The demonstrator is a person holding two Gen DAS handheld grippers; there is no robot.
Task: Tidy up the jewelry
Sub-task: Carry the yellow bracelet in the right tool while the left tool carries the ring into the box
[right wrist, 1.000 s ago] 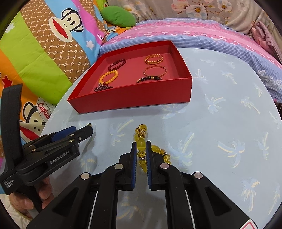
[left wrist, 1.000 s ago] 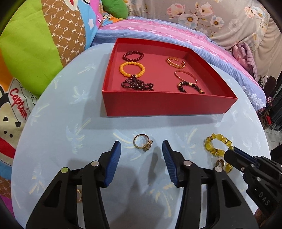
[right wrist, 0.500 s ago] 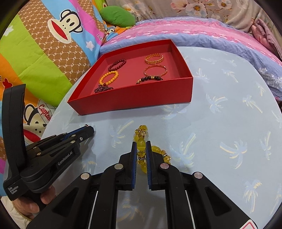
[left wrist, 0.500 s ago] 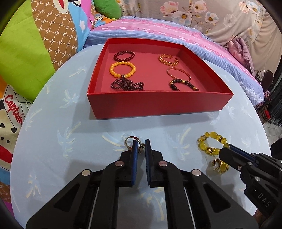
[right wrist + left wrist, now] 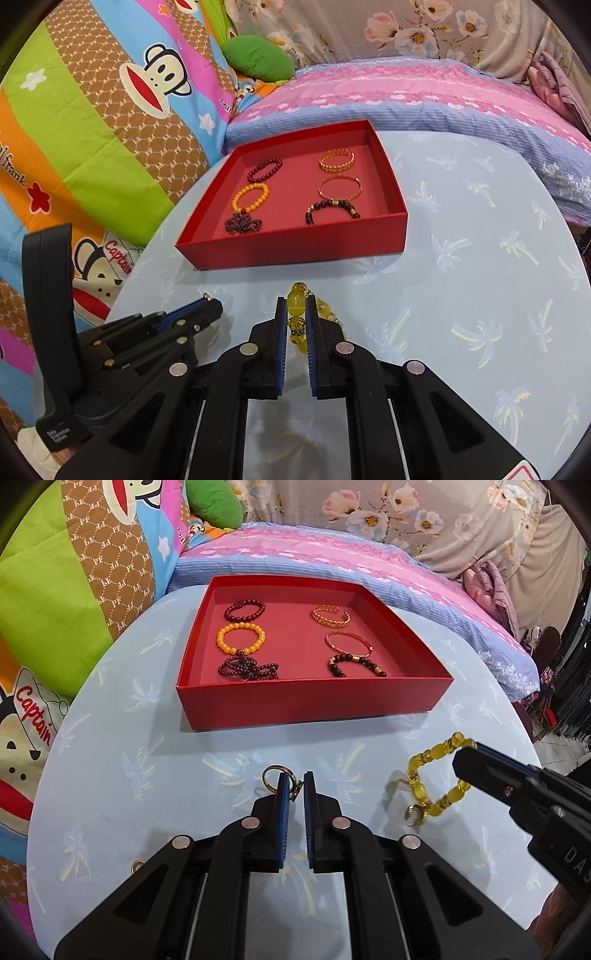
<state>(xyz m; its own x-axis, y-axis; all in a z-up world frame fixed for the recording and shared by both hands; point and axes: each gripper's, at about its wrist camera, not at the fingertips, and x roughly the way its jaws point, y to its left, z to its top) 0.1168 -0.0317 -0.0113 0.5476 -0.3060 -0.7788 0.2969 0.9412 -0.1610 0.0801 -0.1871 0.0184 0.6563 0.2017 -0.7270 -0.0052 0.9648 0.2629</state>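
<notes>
A red tray (image 5: 314,701) (image 5: 295,247) sits at the far side of the pale blue round table and holds several bracelets. My left gripper (image 5: 295,786) is shut on a gold ring (image 5: 275,775), which pokes out past the left pad. My right gripper (image 5: 295,314) is shut on a yellow bead bracelet (image 5: 296,295). In the left wrist view that bracelet (image 5: 428,771) hangs off the table from the right gripper's tips, with a small gold charm dangling at its low end. The left gripper (image 5: 212,306) shows at the lower left of the right wrist view.
A small gold ring (image 5: 137,865) lies on the table (image 5: 110,775) near its left edge. Colourful cartoon bedding (image 5: 92,129) and a pink-and-blue striped quilt (image 5: 406,92) surround the table. A hand (image 5: 40,450) grips the left tool.
My left gripper went from wide open around the gold ring to shut on it and lifted it slightly. The right gripper raised the yellow bracelet off the table.
</notes>
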